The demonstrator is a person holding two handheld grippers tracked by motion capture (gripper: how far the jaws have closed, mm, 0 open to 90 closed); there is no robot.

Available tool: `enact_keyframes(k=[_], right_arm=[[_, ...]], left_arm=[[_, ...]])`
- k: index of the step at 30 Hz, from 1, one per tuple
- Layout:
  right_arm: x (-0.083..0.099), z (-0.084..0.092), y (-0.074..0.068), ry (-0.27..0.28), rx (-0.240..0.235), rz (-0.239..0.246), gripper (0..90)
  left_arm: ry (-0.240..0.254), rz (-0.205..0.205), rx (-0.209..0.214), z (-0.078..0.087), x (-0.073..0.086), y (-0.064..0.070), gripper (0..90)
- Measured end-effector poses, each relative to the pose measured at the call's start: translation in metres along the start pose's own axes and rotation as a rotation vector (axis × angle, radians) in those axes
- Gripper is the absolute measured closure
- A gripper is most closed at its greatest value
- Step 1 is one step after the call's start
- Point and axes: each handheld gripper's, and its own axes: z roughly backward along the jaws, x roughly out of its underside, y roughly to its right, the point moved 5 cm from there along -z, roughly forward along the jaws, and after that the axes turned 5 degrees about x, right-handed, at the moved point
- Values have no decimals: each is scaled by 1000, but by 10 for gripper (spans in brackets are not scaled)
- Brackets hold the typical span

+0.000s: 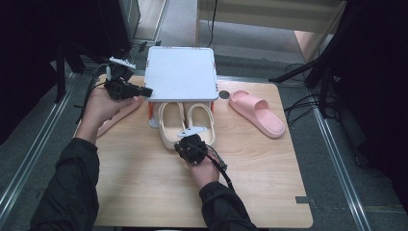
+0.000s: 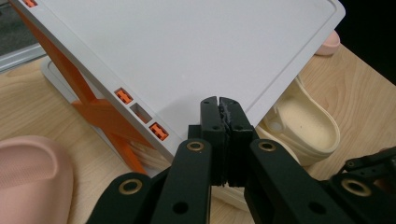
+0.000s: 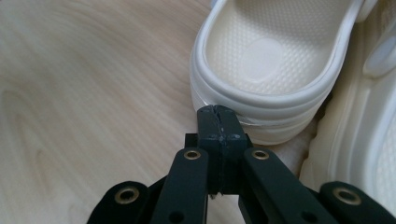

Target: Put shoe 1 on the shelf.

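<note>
On the left of the wooden table [image 1: 144,192], a pink slipper [image 1: 118,115] lies partly hidden under the person's left hand [image 1: 98,108]. The left gripper [image 1: 144,91] has its jaws clenched together with nothing between them, tips at the near left corner of the white rack [image 1: 180,72], a smooth matte plastic shelf on orange legs [image 2: 100,114]. Under that shelf sits the pair of cream slippers [image 1: 185,122], side by side, heels toward the person and long axes running away toward the rack. The right gripper [image 3: 218,116] is the nearer one to them: its jaws are also pressed shut on nothing, tips right at the heel of one cream slipper [image 3: 266,60], which lies straight ahead of the fingers, so a push along the slipper's length looks like the likely move. The slipper is soft moulded foam, with a thick ribbed rim and a finely dotted footbed. Farther right, well apart, a second pink slipper [image 1: 257,111] lies at an angle, smooth with a broad strap.
</note>
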Motion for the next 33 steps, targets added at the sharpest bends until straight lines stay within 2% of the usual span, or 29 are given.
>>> enact_keyframes(k=[1,5,9,15,19,22,27,30,33], right_arm=[[-3,-2,0,-6,-1,-8,900],[-14,-12,-1,-6,10,16,900],[-24,-23,3,-7,31,18,900],[-41,-40,9,-9,44,-22,900],[-51,-50,14,10,50,-77,900],[-54,-55,16,22,62,-81,900],[-55,-54,18,29,41,-98,900],[-54,-46,16,38,17,-96,900],[-53,-36,15,60,0,-114,900]], left_arm=[[1,2,2,0,0,0,892],[2,7,4,0,0,-1,891],[2,4,5,0,0,0,892],[3,10,6,0,0,-1,892],[3,11,5,0,0,-1,892],[6,10,5,0,0,-1,892],[7,12,11,1,1,-2,891],[7,14,12,1,1,-2,892],[5,12,9,1,1,-2,892]])
